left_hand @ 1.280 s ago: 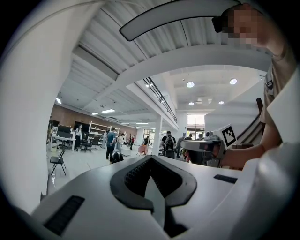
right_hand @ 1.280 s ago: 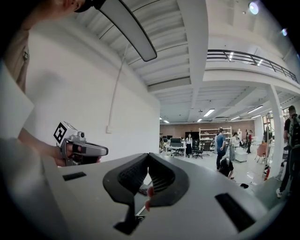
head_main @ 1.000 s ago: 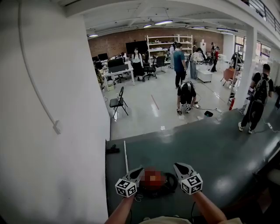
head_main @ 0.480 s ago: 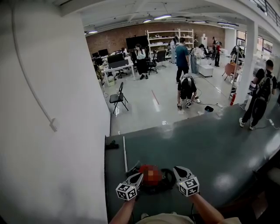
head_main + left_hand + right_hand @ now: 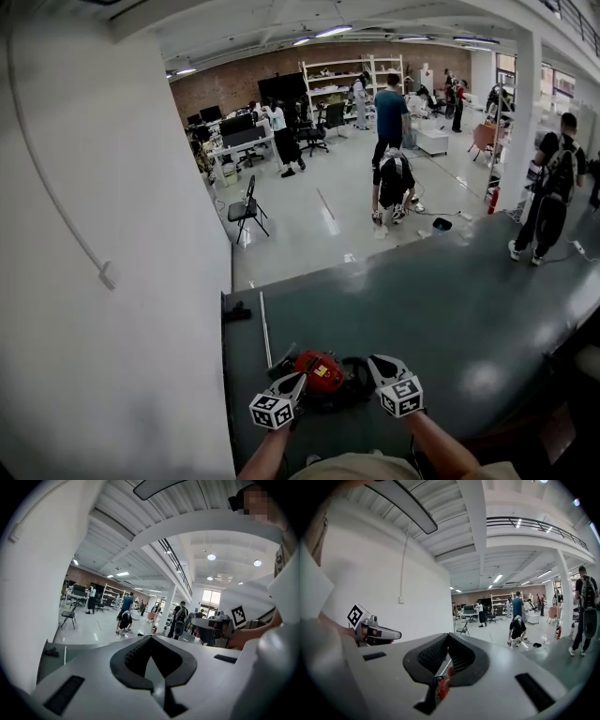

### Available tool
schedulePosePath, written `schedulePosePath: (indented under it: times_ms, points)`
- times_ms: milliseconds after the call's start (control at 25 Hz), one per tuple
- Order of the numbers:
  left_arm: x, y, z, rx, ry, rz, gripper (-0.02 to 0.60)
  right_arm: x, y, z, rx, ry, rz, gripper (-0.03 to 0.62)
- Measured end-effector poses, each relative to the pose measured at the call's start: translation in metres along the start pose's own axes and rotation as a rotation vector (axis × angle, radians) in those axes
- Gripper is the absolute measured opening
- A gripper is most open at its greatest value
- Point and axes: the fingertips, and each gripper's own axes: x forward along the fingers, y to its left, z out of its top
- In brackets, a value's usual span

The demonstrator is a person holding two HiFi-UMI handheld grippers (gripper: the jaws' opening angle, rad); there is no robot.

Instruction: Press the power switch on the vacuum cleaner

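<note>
A red vacuum cleaner (image 5: 317, 368) with black parts lies on the dark green floor (image 5: 450, 319) close to the white wall. My left gripper (image 5: 293, 379) hovers at its left side and my right gripper (image 5: 378, 362) at its right side, both near the bottom of the head view. In the left gripper view the left gripper (image 5: 151, 638) has its jaws together with nothing in them. The right gripper (image 5: 449, 635) is likewise shut and empty, and a red bit of the vacuum cleaner (image 5: 443, 686) shows under its jaws. No switch can be made out.
A white wall (image 5: 112, 234) runs along the left. A thin metal rod (image 5: 263, 328) and a small black object (image 5: 234, 312) lie on the floor beyond the vacuum. Farther off are a folding chair (image 5: 246, 211), a crouching person (image 5: 392, 187) and a person with a backpack (image 5: 551, 202).
The head camera has shifted a little. Both grippers stay at either side of the vacuum cleaner, the right one slightly nearer to it.
</note>
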Motion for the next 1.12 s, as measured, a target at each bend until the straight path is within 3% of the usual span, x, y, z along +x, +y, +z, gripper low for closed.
schedulePosePath:
  times_ms: [400, 880, 1120]
  points:
    - [0.011, 0.002, -0.003, 0.006, 0.029, -0.020, 0.006, 0.006, 0.010, -0.012, -0.072, 0.003, 0.025, 0.008]
    - [0.016, -0.001, -0.003, 0.011, 0.050, -0.047, 0.006, 0.009, 0.012, -0.012, -0.060, -0.005, 0.012, 0.008]
    - [0.030, -0.023, -0.006, 0.025, 0.066, -0.068, 0.006, -0.011, -0.003, -0.008, 0.018, -0.032, 0.008, 0.008]
